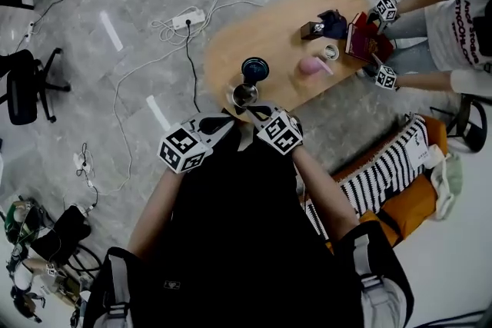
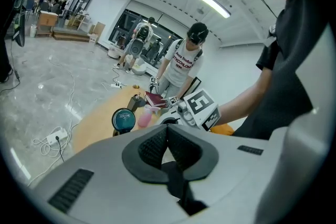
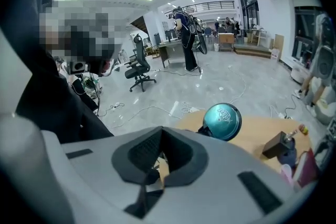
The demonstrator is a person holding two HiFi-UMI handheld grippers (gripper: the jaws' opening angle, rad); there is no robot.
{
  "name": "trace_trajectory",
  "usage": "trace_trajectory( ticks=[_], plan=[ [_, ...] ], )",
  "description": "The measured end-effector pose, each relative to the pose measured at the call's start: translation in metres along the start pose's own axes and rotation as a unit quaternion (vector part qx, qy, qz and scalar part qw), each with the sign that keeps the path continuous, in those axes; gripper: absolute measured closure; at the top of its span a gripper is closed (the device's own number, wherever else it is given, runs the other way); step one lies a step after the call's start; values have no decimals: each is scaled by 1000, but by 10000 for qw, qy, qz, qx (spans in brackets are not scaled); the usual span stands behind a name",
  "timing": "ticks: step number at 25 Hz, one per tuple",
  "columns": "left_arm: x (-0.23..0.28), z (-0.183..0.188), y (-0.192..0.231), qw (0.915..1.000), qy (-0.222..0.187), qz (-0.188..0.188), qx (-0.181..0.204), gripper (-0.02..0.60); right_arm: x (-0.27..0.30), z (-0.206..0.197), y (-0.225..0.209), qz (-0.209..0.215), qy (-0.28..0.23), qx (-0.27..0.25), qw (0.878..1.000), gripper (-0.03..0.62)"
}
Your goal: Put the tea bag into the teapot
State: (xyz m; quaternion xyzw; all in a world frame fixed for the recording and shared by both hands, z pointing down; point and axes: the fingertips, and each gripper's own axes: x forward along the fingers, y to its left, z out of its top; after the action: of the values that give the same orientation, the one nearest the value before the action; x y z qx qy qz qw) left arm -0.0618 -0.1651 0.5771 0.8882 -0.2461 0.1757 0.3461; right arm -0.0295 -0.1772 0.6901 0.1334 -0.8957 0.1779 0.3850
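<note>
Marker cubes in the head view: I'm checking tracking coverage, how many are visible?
4. A marker cube on the left gripper, another on the right gripper, both centre; two more on grippers held by the second person beyond the table, upper right. None seems hidden.

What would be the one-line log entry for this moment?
right gripper: shut on tea bag | left gripper: shut | teapot: lid off, on table | tea bag: not yet in teapot
</note>
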Motion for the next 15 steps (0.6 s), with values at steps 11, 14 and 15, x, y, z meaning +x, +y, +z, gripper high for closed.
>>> trace_trajectory(
  ticks=[11,14,15],
  plan=[
    [17,6,7,9997,65,-160,163,572,-43,37,10,143,-682,825,9942,588],
    [21,7,7,9996,97,-196,204,572,-53,41,10,103,-692,712,9950,588],
    [22,7,6,9995,101,-203,207,572,-56,42,11,101,-693,654,9954,588]
  ],
)
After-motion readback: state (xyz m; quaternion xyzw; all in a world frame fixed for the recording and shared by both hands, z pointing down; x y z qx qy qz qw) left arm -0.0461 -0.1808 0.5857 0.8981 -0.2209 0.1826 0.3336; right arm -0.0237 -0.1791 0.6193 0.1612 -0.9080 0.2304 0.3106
